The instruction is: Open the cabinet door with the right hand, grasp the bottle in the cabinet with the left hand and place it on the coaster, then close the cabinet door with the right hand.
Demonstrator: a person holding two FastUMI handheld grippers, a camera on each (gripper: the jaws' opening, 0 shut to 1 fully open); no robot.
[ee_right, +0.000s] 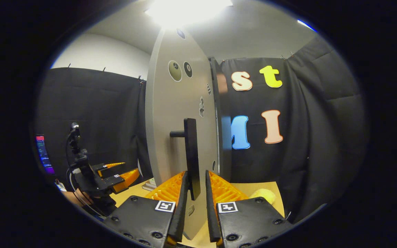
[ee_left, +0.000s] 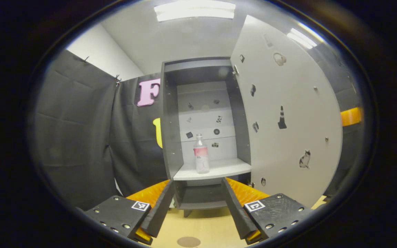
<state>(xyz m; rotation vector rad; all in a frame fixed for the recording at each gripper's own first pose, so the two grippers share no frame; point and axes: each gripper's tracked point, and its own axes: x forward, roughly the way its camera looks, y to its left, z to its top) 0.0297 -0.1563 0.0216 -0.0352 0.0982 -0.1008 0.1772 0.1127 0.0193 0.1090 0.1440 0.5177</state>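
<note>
Swinging wide open: door (ee_left: 288,113), its inner face dotted with small stickers, standing to the right of the cabinet (ee_left: 205,137) in the left gripper view. Standing upright on the pale middle shelf (ee_left: 215,170): bottle (ee_left: 201,154), clear with a pink label, untouched and set apart from the side walls.

Hovering in front of the cabinet, well short of the bottle: left gripper (ee_left: 196,203), jaws spread wide, lining up roughly with the shelf opening. Lying on the table (ee_left: 202,224) just below and between the fingers: coaster (ee_left: 189,241), a round brown disc.

Straddling the dark bar handle (ee_right: 191,155) on the door's outer face in the right gripper view: right gripper (ee_right: 195,193), jaws nearly closed around the handle's lower end; hard telling whether both fingers are actually pressing on it.

Looking like the reach for the bottle, with the door already open. Worth keeping the left jaws spread, travelling straight in at label height, centring the bottle between the fingers before closing, and steering clear of the shelf lip and door edge. Worth holding the door steady with the right gripper meanwhile.
</note>
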